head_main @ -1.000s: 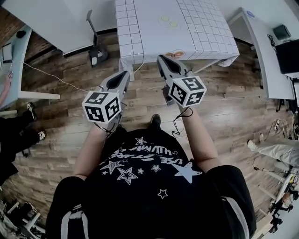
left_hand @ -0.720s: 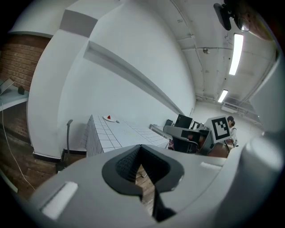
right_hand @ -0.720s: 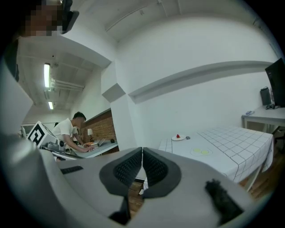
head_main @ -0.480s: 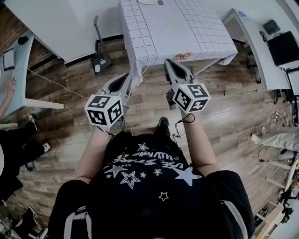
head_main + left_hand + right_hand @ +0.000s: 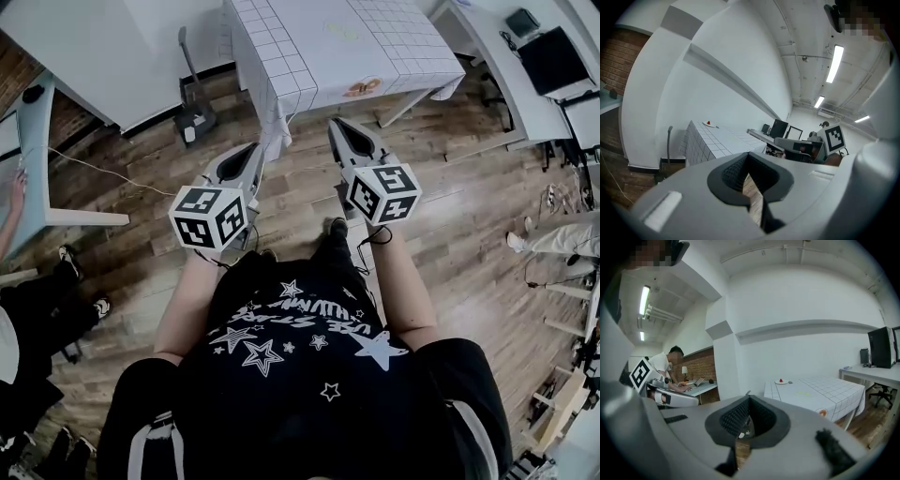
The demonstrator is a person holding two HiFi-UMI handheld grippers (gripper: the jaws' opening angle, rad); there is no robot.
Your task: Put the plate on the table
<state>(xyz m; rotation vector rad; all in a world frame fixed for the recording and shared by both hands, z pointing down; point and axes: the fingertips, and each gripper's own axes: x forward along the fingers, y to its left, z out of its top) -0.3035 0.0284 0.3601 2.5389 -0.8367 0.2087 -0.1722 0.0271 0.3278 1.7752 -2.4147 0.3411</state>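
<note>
Right gripper view shows the plate [image 5: 781, 381] best: a small pale dish with a red thing [image 5: 781, 379] on it, resting on the table [image 5: 820, 394] at its far corner, about 4 o'clock of the frame's centre. In the left gripper view the same plate [image 5: 708, 123] lies at 9 o'clock, again close to the table's [image 5: 717, 140] edge.

Both tongs are clenched and empty. The right gripper [image 5: 749, 398] and the left gripper [image 5: 749, 157] show only wooden floor through the hollow behind their tips. In the head view they hang over the floor [image 5: 141, 281], left gripper [image 5: 255, 150] at 11 o'clock of the person's chest and right gripper [image 5: 336, 124] at 12, well apart from the plate.

Risks, as I judge them:
- The jaws must open before any grasp, or clenched tips could push the dish off its corner.
- The red thing could roll off if the dish tilts.
- The hanging checked cloth [image 5: 281, 89] could snag a jaw and drag everything.

The head view cuts off the table's [image 5: 328, 47] far end, so the plate is not seen there. The red thing is too small to name. The pale marks [image 5: 804, 392] may be prints or objects; I cannot tell.
</note>
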